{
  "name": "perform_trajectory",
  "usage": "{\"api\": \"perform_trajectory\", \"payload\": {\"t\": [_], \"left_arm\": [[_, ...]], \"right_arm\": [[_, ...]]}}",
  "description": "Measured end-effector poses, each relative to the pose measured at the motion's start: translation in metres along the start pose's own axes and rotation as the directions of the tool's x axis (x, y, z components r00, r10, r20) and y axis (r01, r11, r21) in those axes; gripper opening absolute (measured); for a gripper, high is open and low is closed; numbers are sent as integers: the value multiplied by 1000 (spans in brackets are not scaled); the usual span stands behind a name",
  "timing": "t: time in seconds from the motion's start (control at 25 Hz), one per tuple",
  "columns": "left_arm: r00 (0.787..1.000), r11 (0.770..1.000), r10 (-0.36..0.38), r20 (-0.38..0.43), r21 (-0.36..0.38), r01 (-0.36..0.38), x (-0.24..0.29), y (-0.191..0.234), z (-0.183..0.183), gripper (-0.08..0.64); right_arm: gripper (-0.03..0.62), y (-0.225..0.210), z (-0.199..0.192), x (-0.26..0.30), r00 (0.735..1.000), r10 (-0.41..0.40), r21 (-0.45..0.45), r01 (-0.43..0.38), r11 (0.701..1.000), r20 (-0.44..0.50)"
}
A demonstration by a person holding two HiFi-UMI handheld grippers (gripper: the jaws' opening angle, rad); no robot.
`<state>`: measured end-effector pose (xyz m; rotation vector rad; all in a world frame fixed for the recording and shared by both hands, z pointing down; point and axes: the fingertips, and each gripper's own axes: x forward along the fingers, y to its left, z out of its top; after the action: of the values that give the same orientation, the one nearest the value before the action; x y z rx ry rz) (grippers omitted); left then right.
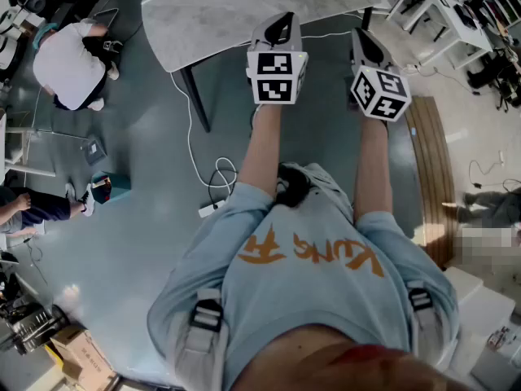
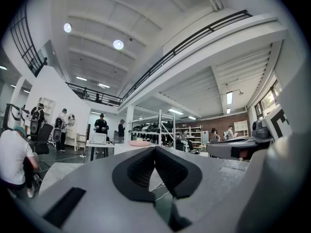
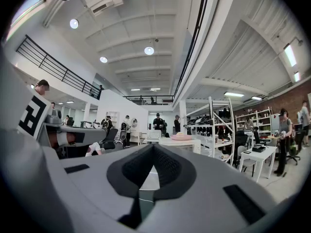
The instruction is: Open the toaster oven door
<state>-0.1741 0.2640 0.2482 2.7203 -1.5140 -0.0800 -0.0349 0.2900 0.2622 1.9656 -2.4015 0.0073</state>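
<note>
Holding both grippers out level in front of the chest, the person hadn't really started on the job, as far as I could judge. The grey plastic left tongs [image 2: 155, 152] with black ridged pads were closed right up, pads meeting and nothing between them. Same story for the matching right tongs [image 3: 153, 148]: pressed together, empty. From the head camera, both black-and-white marker cubes [image 1: 277, 76] sat side by side, a little apart, over the glossy grey-green floor [image 1: 146, 177].

Where was the toaster oven? Honestly, I couldn't pick it out for sure anywhere. Just ahead of the tongs was a pale grey marble-look worktop [image 1: 212, 15] on dark legs, and the part in view carried nothing oven-like. Looking along the tongs, way across the open hall, a small white boxy thing [image 3: 154, 135] sat on a far white table next to a pink round object [image 3: 181, 137]. It could've been an appliance, but it was too small to tell. A white cable and power strip [image 1: 213, 208] lay on the floor near the person's feet.

So I'd call this the very first step: getting set and locating the oven. The next move would need the person to turn or walk until the door was in front of them, open one pair of tongs, line it up on the door handle, close on it, then pull along the hinge's swing. I'd watch that cable underfoot on the way.
</note>
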Motion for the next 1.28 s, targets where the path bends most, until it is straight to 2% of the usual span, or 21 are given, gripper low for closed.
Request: {"api": "perform_trajectory", "payload": {"t": [0.44, 0.84, 1.04, 1.28], "left_arm": [[1000, 1000, -5, -2, -18, 5, 5, 5, -9, 2], [1000, 999, -11, 24, -43, 12, 26, 12, -4, 3], [999, 999, -14, 44, -49, 16, 46, 24, 3, 2], [999, 1000, 7, 46, -20, -6, 78, 37, 6, 2]], "right_arm": [[-2, 0, -4, 5, 1000, -15, -29, 15, 999, 7], [-2, -17, 10, 16, 1000, -24, -68, 25, 997, 11], [-2, -26, 27, 37, 999, -18, -83, 22, 996, 40], [-2, -45, 33, 73, 998, 9, -76, -4, 997, 66]]}}
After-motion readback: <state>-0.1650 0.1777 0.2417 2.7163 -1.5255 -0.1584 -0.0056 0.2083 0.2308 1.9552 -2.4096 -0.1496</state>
